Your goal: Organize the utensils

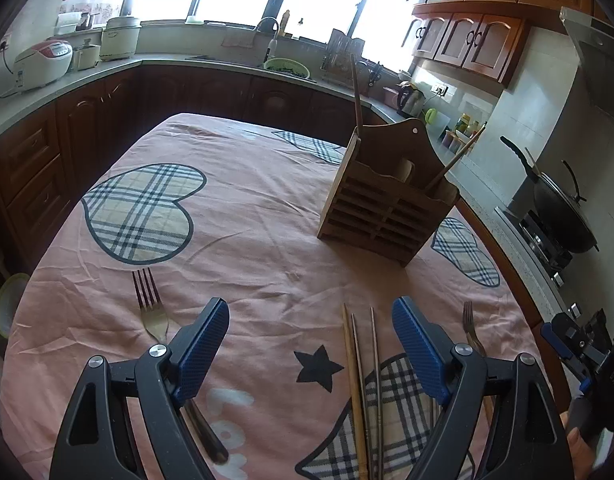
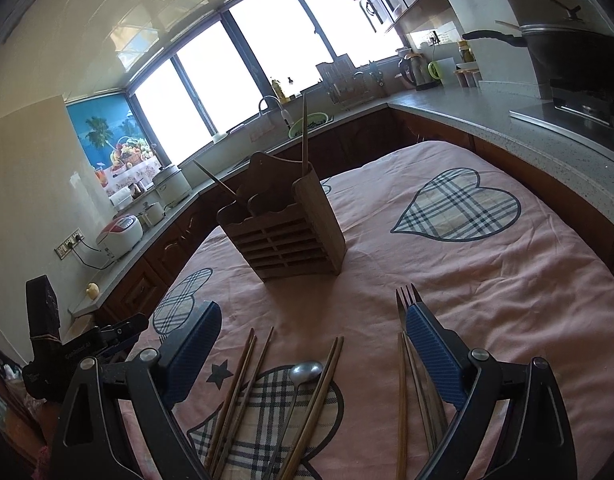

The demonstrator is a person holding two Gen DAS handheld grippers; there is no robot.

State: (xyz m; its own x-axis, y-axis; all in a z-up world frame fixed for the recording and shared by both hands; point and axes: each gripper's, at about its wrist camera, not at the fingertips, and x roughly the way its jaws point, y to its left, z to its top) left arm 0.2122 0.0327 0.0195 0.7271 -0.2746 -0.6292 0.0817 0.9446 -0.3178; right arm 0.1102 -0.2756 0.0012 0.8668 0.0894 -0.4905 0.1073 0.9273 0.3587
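A slatted wooden utensil holder (image 1: 387, 208) (image 2: 283, 232) stands upright on the pink cloth-covered table, with a couple of chopsticks sticking out of it. My left gripper (image 1: 311, 336) hangs open above the cloth with nothing between its fingers. A few chopsticks (image 1: 359, 380) lie just inside its right finger. One fork (image 1: 149, 304) lies to its left, another fork (image 1: 471, 328) to its right. My right gripper (image 2: 313, 340) is open over several loose chopsticks (image 2: 243, 384) and a metal spoon (image 2: 305, 372). A fork (image 2: 407, 300) shows partly behind its right finger.
The table (image 1: 267, 184) is ringed by kitchen counters. A black wok (image 1: 563, 216) (image 2: 567, 56) sits on the stove at the right. A rice cooker (image 1: 43, 64) stands on the left counter. The other hand-held gripper (image 2: 107, 336) shows at the left edge of the right wrist view.
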